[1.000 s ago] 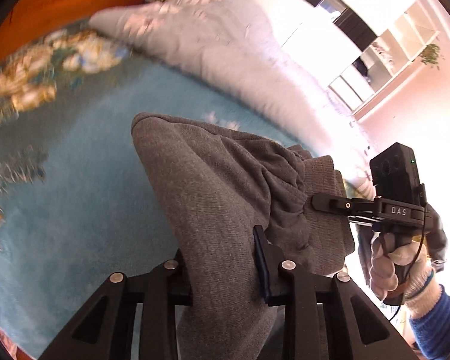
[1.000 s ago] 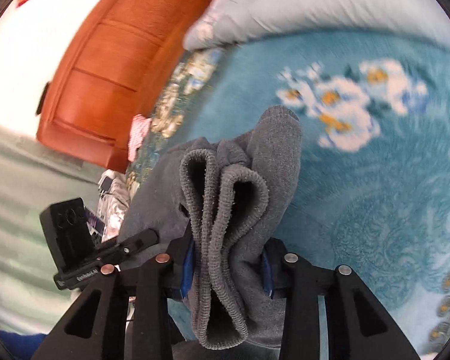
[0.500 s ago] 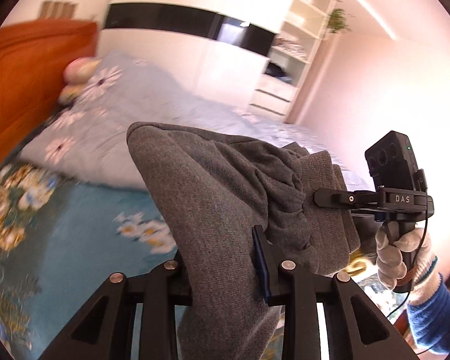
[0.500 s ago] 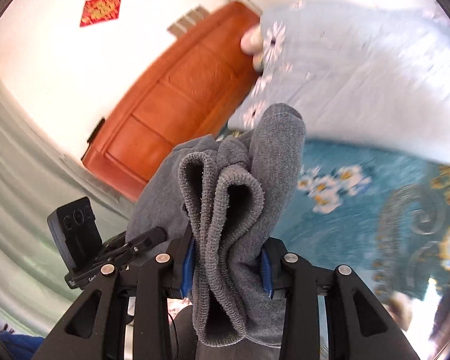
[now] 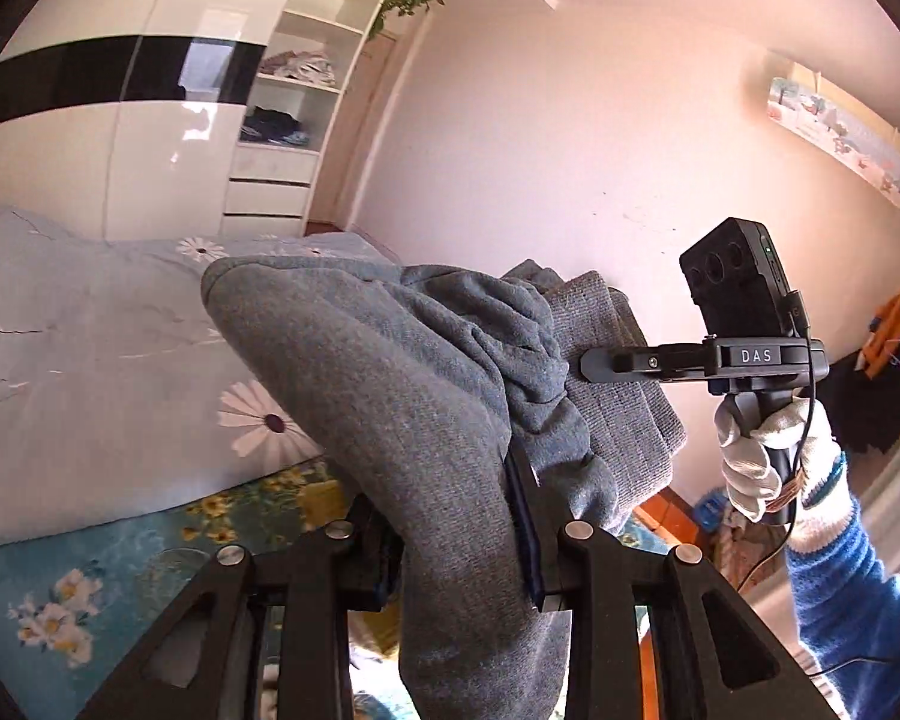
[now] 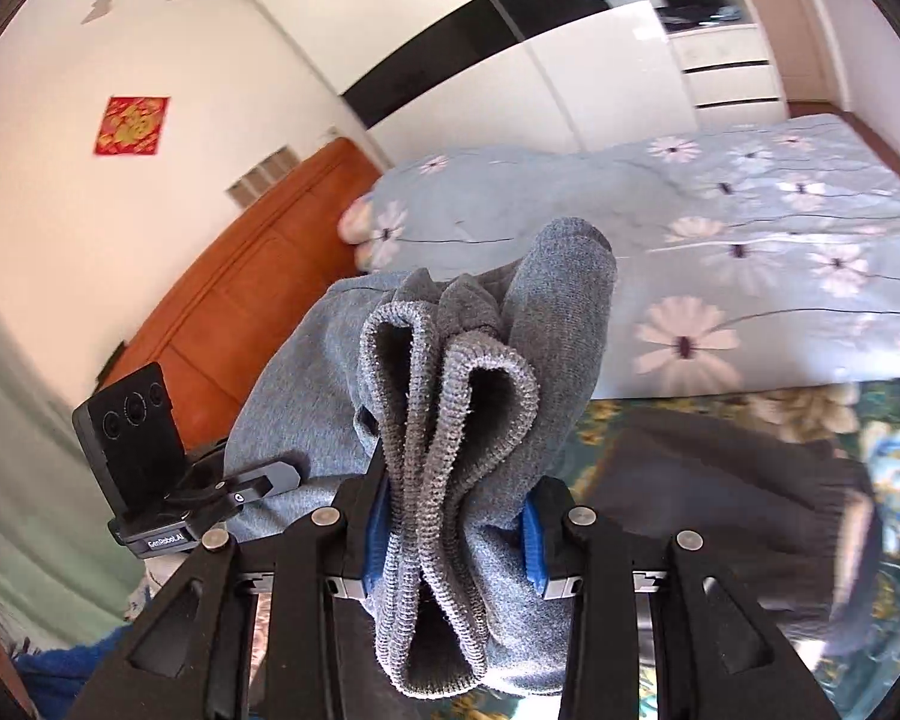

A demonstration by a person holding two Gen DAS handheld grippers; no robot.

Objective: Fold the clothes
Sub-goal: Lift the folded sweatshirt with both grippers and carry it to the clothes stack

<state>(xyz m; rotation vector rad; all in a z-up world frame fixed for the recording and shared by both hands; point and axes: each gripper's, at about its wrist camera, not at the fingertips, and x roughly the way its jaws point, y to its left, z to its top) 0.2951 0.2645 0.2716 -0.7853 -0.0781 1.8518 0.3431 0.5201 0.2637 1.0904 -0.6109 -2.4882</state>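
Observation:
A grey knit garment [image 5: 390, 396] hangs lifted above the bed, bunched up between both grippers. My left gripper [image 5: 459, 534] is shut on a thick fold of its plain fabric. In the right wrist view my right gripper [image 6: 455, 531] is shut on the garment's ribbed hem [image 6: 450, 420], which is gathered in several layers between the blue pads. A gloved hand [image 5: 750, 462] with a blue sleeve holds the right gripper [image 5: 594, 363], whose tips press into the cloth. The left gripper [image 6: 270, 480] shows at the garment's left side.
A light blue floral duvet [image 6: 750, 228] covers the far half of the bed over a teal flowered sheet [image 5: 120, 564]. A dark sweater [image 6: 720, 480] lies on the sheet to the right. An orange wooden headboard [image 6: 240, 324], a white wardrobe [image 5: 150, 138] and shelves [image 5: 294, 102] stand behind.
Both grippers have risen well above the bed with the grey garment still clamped. The views have swung up from the teal sheet to the duvet, wardrobe and walls.

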